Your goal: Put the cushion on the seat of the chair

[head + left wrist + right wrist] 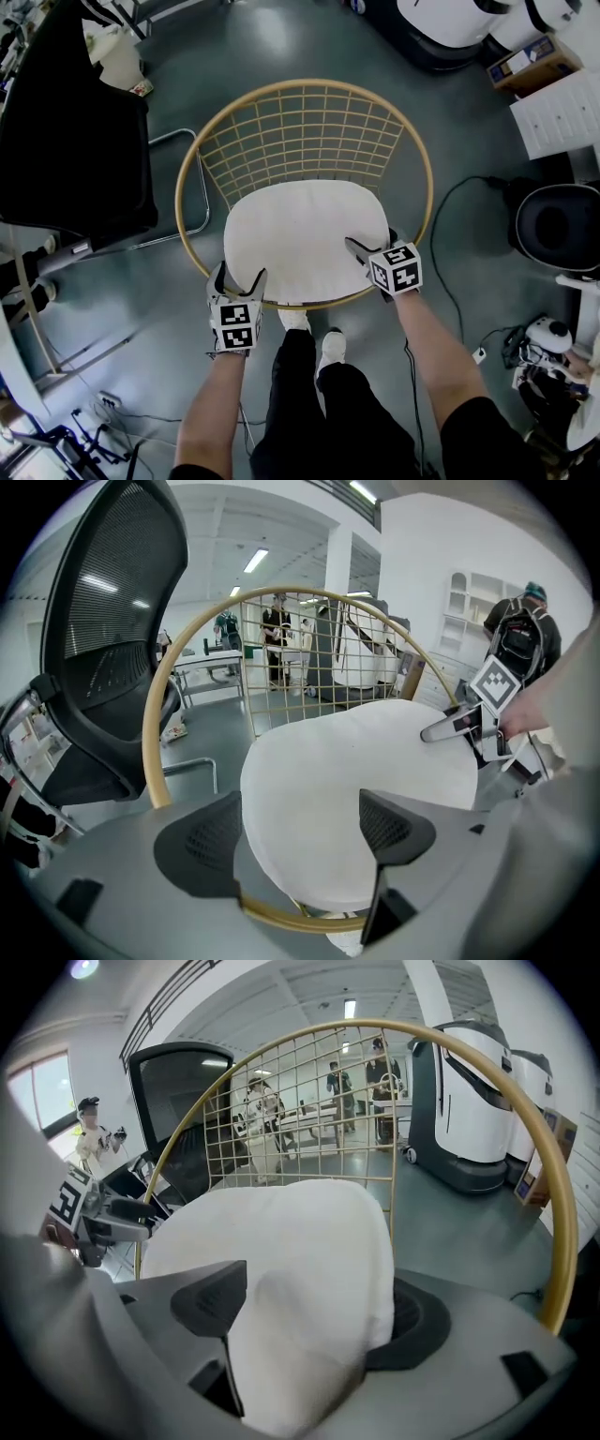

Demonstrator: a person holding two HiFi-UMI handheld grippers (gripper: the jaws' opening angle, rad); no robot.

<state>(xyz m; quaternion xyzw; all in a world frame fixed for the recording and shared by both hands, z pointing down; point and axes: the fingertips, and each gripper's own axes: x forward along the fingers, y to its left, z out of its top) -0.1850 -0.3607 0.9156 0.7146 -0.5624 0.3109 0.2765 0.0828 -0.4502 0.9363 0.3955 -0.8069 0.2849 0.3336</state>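
Note:
A white cushion lies flat on the seat of a round chair with a gold rim and a wire-grid back. My left gripper is at the cushion's front left edge. In the left gripper view the jaws stand wide, the cushion lying between them with neither pad pressing on it. My right gripper is at the front right edge. Its jaws are open too, and a puffed fold of the cushion fills the gap between them.
A black mesh office chair stands close on the left. White machines and a cardboard box are at the back right. A cable runs over the floor on the right. The person's shoes are under the chair's front rim.

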